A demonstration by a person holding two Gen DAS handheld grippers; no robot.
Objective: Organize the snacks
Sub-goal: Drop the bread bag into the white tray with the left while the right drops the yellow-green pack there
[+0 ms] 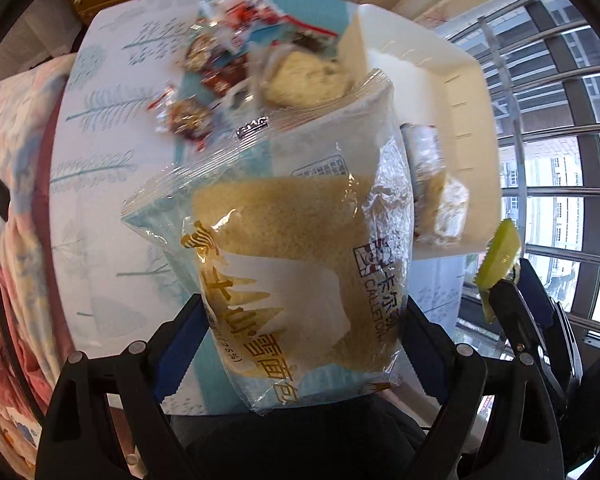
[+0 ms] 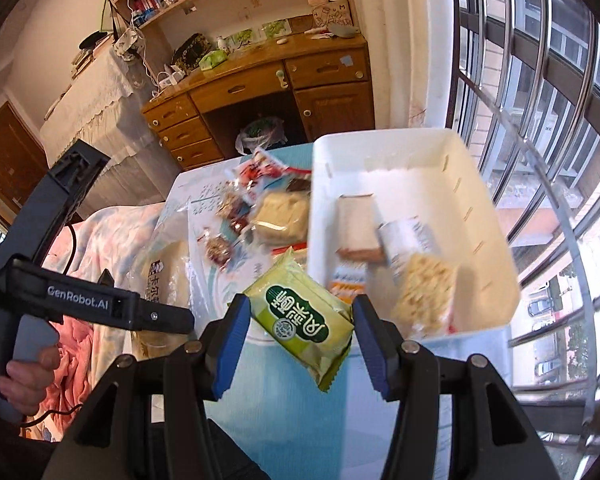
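Note:
My left gripper is shut on a large clear bag of yellow bread, held above the table; the bag also shows in the right wrist view. My right gripper is shut on a green snack packet, held just left of the white bin; that packet shows at the right of the left wrist view. The white bin holds several wrapped snacks. A pile of loose snacks lies on the table behind, also in the right wrist view.
The table has a light cloth with a tree print. A bed with a floral quilt is on the left. A barred window is on the right. A wooden desk stands beyond the table.

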